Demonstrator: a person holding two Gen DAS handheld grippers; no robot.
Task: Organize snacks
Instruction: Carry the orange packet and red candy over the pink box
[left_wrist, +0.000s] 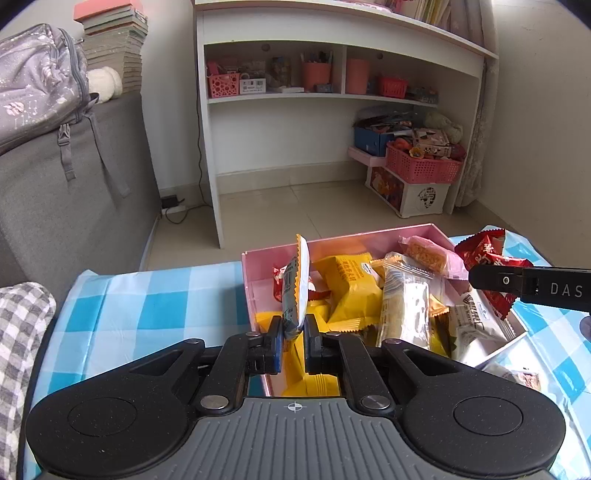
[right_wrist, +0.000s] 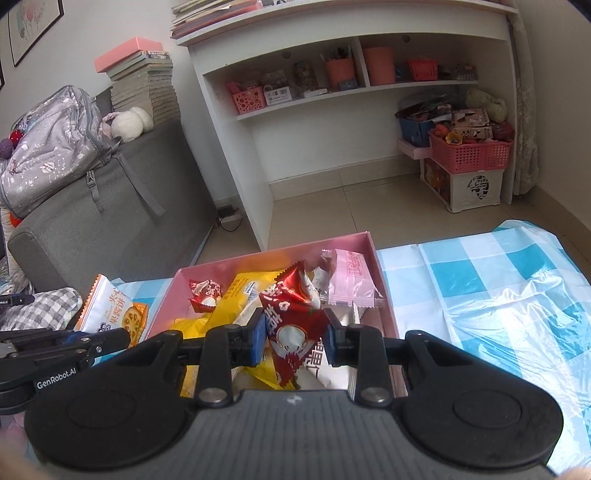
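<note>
Left gripper (left_wrist: 293, 328) pinches a white-and-orange biscuit packet (left_wrist: 297, 286) upright; right gripper (right_wrist: 295, 334) clamps a red snack packet (right_wrist: 293, 325) above the pink box (right_wrist: 384, 295).

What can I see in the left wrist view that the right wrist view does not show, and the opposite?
Only the left wrist view shows a small packet lying on the cloth outside the box and the left gripper pinching the white and orange packet edge-on.

Only the right wrist view shows a framed picture on the wall, that packet's printed front, and the right gripper clamping the red packet.

Both show the pink box of snacks, the blue checked cloth, the white shelf and the grey backpack.
</note>
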